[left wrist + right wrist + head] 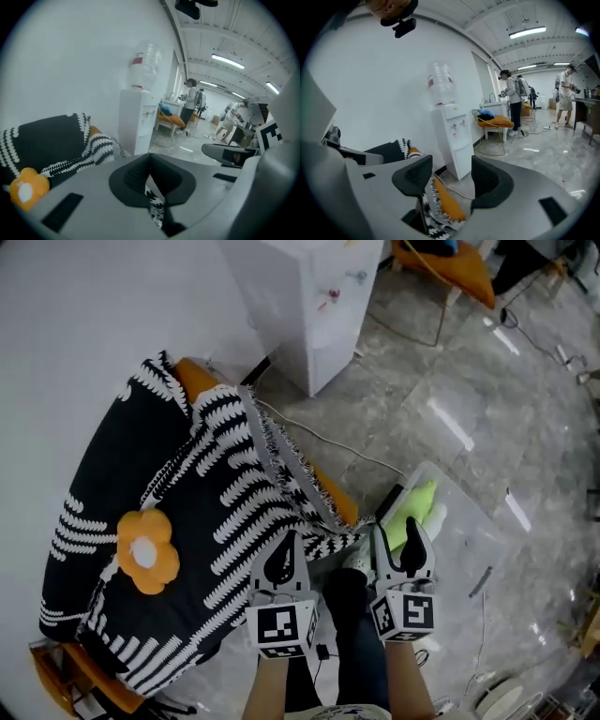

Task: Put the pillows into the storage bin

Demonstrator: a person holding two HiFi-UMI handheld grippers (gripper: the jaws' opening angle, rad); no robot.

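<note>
Hovering, left tool shut tip to tip, right tool wide open and empty, eyeing soft, light-looking flower pillow on the blanket near storage bin, probably best pinched at a petal.

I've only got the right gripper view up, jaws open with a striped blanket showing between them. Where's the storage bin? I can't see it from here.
Observer: In the head view, the clear storage bin sits on the floor, right of the striped blanket and just beyond the right gripper.
Operator: Anything in it already?
Observer: Yes, a yellow-green soft item lies at its near end.
Operator: Is there a pillow to grab?
Observer: An orange flower pillow lies on the blanket, to the left of the left gripper.
</note>
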